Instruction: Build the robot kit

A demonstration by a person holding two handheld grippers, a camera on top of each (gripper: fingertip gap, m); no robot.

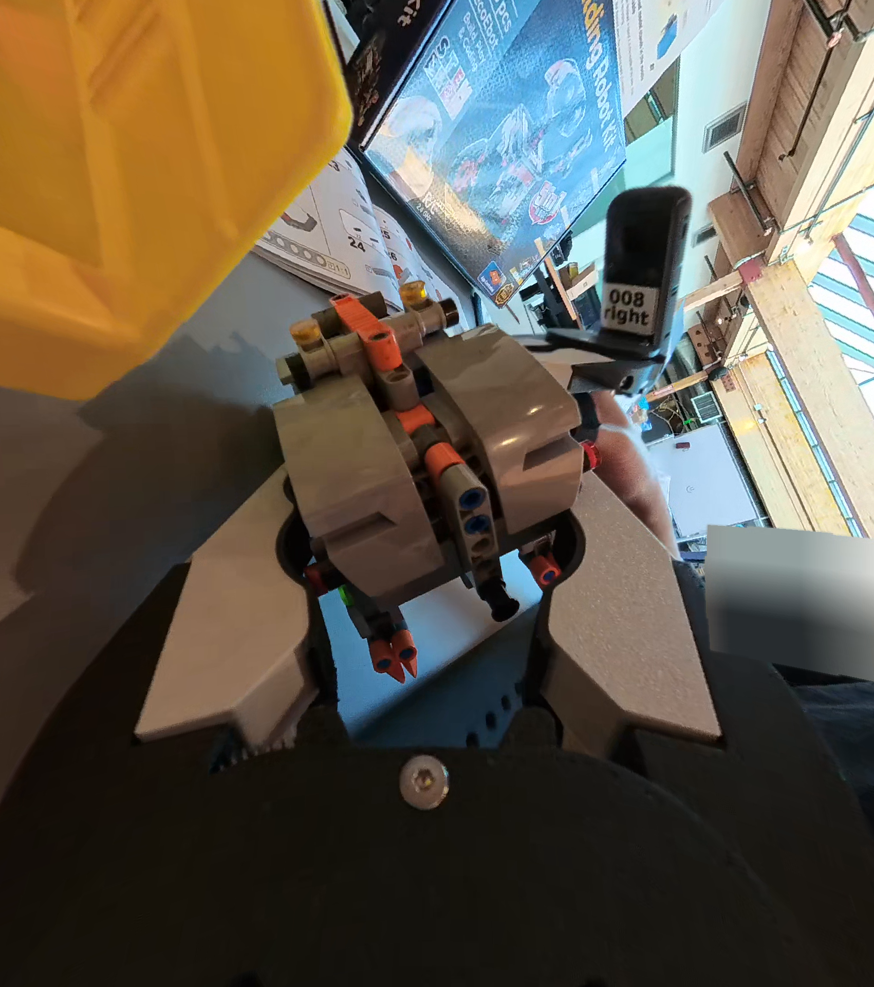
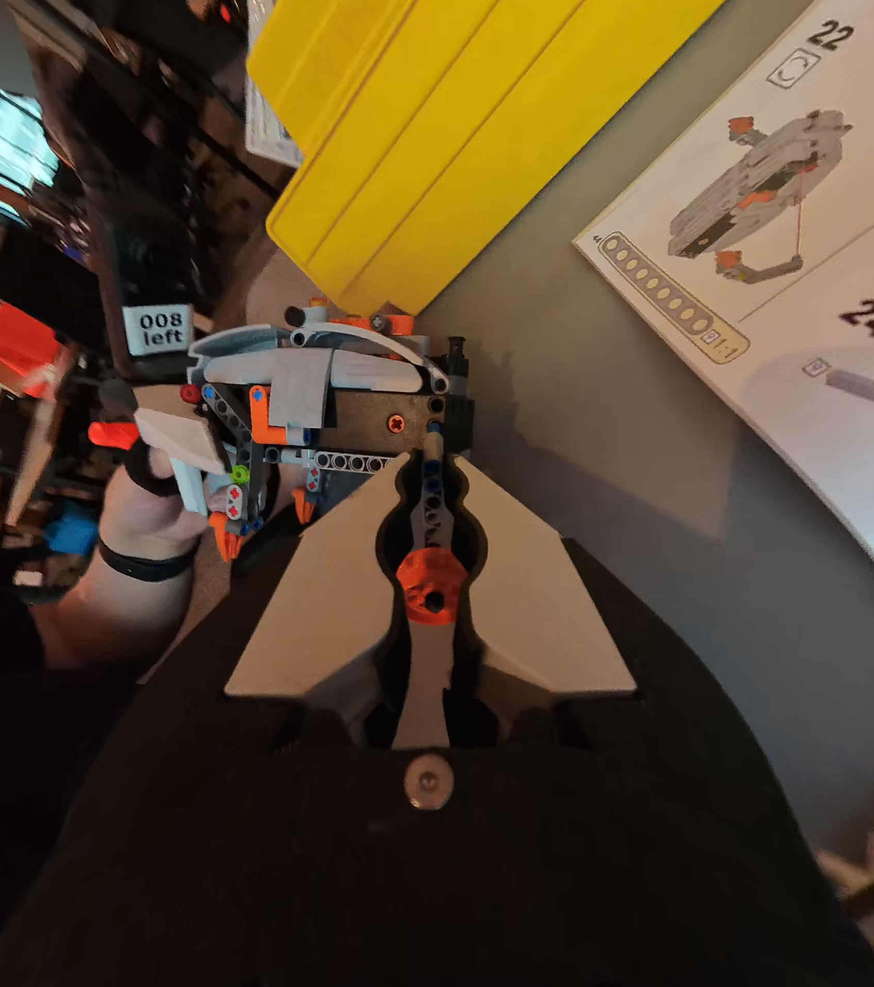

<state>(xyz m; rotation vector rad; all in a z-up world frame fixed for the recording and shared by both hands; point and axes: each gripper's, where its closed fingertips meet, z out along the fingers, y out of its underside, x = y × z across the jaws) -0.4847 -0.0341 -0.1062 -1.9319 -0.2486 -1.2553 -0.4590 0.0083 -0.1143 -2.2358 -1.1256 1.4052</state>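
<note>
Yellow bin (image 1: 119, 176) ahead-left, contents unseen. My left gripper (image 1: 432, 539) clamps brick model (image 1: 424, 459); right gripper (image 2: 430, 470) clamps grey beam (image 2: 432, 512) touching model.

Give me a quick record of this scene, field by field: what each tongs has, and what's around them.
left tongs: shut on grey and orange brick model
right tongs: shut on thin grey beam with orange hub, tip at the model's side
surface: grey table
nearby: yellow bin, open instruction booklet, kit box behind
</note>
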